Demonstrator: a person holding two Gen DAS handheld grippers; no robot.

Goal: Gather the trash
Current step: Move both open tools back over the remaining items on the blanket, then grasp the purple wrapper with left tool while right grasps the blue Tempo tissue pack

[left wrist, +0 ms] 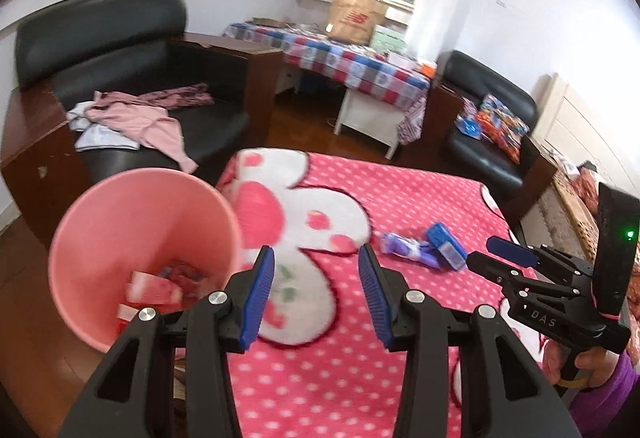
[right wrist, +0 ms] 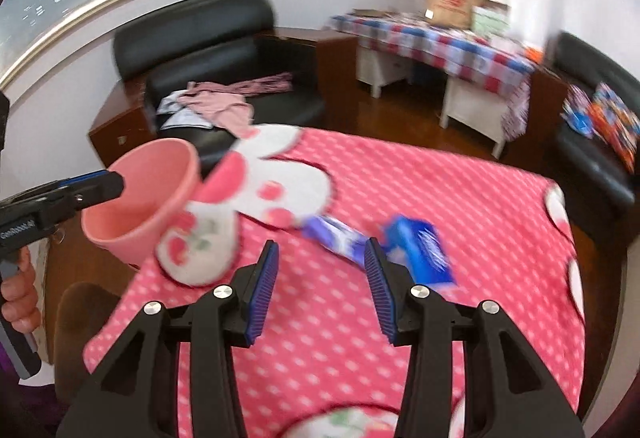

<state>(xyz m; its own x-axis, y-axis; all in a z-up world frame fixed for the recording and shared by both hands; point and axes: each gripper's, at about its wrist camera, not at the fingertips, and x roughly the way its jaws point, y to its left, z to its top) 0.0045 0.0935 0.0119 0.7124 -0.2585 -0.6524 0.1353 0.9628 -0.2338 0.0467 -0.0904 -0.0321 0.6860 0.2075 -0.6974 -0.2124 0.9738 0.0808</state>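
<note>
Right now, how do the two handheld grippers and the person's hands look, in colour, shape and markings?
Both the left gripper and the right gripper are black, angular frames with silver round bolts and ribbed blue finger pads. Seen from the left wrist, the right one shows white letters "DAS" and a small green light. The right hand wears a purple sleeve.

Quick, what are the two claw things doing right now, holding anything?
Left gripper: open, holding nothing.
Right gripper: open, holding nothing; the blue packet lies just ahead.
</note>
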